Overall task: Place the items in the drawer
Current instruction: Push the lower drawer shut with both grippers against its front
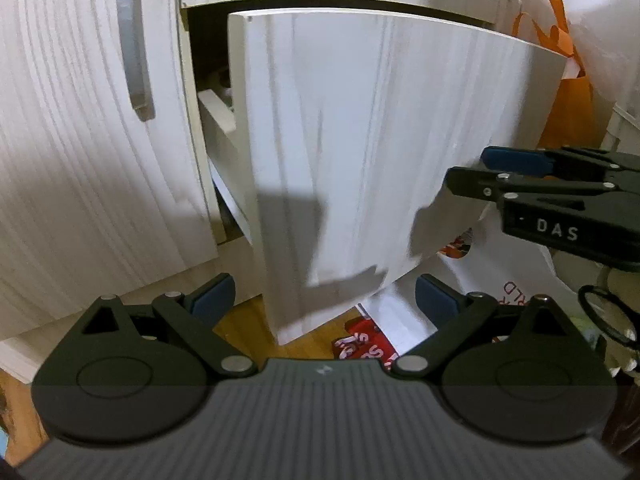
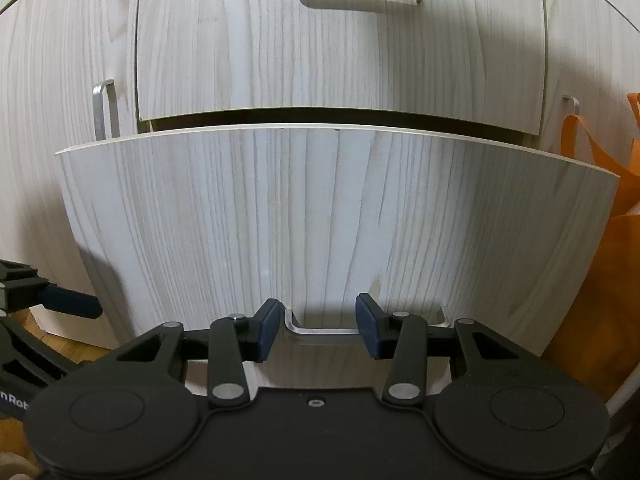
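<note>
**Drawer pulled partway out, right tool at its handle**

Across the front of the pale wood-grain cabinet [image 2: 60, 60], the lower drawer [image 2: 320, 216] stands pulled partway out, a dark gap showing between its top edge and the closed drawer above [image 2: 340, 48]. From the left wrist view the same drawer front [image 1: 360, 140] juts forward at an angle, with its white side wall [image 1: 218, 120] visible behind it.

Right of the cabinet sits an orange bag [image 2: 592, 280], and on the wooden floor [image 1: 244, 320] below the drawer lie a white bag [image 1: 500, 280] and a red printed packet [image 1: 364, 340].

At the drawer's lower edge, the right gripper [image 2: 318, 330] has its blue pads spread to either side of the metal handle [image 2: 320, 330], released rather than clenched on it. The left gripper [image 1: 324, 300] hovers just in front of the drawer's bottom corner, its fingers spread wide and holding nothing.
</note>
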`<control>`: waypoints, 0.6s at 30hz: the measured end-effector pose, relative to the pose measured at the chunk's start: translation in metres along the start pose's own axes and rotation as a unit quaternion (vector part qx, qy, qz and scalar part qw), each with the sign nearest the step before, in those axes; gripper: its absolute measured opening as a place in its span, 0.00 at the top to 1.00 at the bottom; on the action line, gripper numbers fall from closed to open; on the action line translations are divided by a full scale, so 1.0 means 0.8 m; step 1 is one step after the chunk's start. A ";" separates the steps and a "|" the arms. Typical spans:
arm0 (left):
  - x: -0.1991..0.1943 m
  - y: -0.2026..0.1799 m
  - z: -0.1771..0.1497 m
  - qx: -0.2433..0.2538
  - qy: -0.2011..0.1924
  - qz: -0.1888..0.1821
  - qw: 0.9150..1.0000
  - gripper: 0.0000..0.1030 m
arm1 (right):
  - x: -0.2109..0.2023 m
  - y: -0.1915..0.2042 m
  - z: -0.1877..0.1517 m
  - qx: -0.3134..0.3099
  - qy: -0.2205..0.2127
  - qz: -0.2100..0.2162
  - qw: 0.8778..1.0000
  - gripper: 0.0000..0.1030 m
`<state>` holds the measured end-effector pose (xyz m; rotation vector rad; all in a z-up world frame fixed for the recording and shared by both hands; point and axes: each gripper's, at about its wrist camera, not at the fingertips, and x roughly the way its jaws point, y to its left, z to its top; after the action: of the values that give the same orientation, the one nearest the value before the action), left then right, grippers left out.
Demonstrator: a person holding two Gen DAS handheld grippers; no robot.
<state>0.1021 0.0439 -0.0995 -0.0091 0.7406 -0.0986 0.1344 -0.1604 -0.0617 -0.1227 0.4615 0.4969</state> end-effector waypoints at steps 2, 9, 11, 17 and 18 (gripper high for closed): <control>0.000 0.001 0.003 -0.002 0.004 0.002 1.000 0.05 | 0.000 -0.001 0.000 -0.001 0.000 0.001 1.000 0.52; 0.005 -0.003 0.032 0.030 0.015 -0.014 0.999 0.05 | 0.003 -0.009 0.004 0.006 0.006 0.017 1.000 0.52; 0.006 -0.004 0.037 0.037 0.011 -0.015 0.999 0.05 | 0.005 -0.007 0.004 0.003 0.007 0.014 1.000 0.52; 0.012 0.002 0.038 0.001 0.010 -0.046 0.999 0.04 | 0.007 -0.010 0.004 0.006 0.007 0.020 1.000 0.52; 0.012 0.003 0.038 0.004 0.007 -0.043 0.999 0.04 | 0.008 -0.011 0.005 0.005 0.008 0.020 1.000 0.52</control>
<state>0.1297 0.0443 -0.0834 -0.0327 0.7541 -0.1837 0.1449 -0.1642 -0.0612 -0.1073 0.4832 0.5333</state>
